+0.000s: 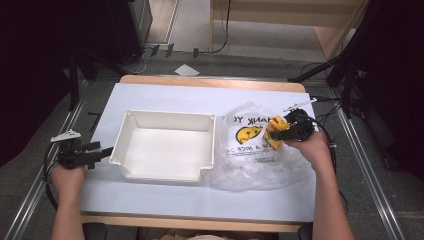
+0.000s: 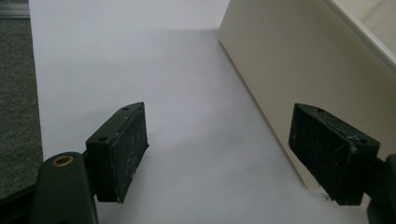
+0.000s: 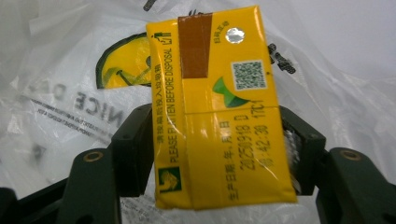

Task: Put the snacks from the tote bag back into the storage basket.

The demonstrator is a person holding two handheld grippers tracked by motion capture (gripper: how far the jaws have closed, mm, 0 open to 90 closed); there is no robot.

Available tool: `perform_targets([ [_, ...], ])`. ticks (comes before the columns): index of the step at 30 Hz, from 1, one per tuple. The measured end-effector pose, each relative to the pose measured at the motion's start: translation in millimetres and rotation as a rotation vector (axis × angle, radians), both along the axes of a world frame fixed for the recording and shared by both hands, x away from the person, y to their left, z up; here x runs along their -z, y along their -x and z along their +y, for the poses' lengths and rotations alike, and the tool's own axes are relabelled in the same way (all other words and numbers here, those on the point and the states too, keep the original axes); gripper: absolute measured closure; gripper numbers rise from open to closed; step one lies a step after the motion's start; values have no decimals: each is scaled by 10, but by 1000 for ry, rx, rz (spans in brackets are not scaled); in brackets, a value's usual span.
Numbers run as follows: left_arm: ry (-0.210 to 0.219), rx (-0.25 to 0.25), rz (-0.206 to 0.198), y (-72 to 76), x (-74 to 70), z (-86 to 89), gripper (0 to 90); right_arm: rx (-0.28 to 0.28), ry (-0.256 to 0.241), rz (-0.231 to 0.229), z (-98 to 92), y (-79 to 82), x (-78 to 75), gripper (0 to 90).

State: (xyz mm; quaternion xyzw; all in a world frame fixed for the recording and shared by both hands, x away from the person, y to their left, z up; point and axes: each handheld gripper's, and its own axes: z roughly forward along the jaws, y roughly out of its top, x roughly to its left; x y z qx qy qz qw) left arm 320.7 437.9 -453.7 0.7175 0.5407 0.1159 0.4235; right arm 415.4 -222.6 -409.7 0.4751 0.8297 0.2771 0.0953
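My right gripper (image 1: 281, 135) is shut on a yellow drink carton (image 1: 276, 132), which it holds just above a clear plastic bag (image 1: 252, 150) printed with a yellow smiley. In the right gripper view the carton (image 3: 219, 102) stands between both jaws, its top with the foil straw hole facing the camera, and the bag (image 3: 60, 93) lies behind it. My left gripper (image 1: 102, 152) stands open at the table's left edge, beside the outer wall of a white plastic bin (image 1: 165, 175). Its jaws hold nothing over the white tabletop (image 2: 140, 60), with the bin wall (image 2: 289, 60) close on the right.
The bin is empty and sits mid-table on a white sheet (image 1: 200, 97). Beyond the table's far edge are dark stands (image 1: 345, 70), cables and a wooden bench (image 1: 280, 15). Grey floor (image 2: 14, 93) shows left of the table.
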Motion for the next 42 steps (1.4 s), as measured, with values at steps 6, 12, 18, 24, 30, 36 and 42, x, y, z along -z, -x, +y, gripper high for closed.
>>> perform_targets([
  [6,-1,1,0,0,1,0,208,8,9,-1,49,-29,78,402],
  [12,0,0,-1,0,1,1,208,18,16,-12,64,-45,111,445],
  [18,-1,0,0,-1,1,-1,208,20,24,-23,64,-47,114,483],
  [24,-1,-2,1,0,0,0,208,20,14,-18,51,-59,113,488],
  [30,-1,-3,0,-2,1,3,208,12,16,-28,47,-56,110,492],
  [36,0,-9,0,4,-3,6,208,10,16,-28,44,-60,104,496],
  [42,1,-9,-1,3,-3,3,208,12,25,-27,50,-57,88,500],
])
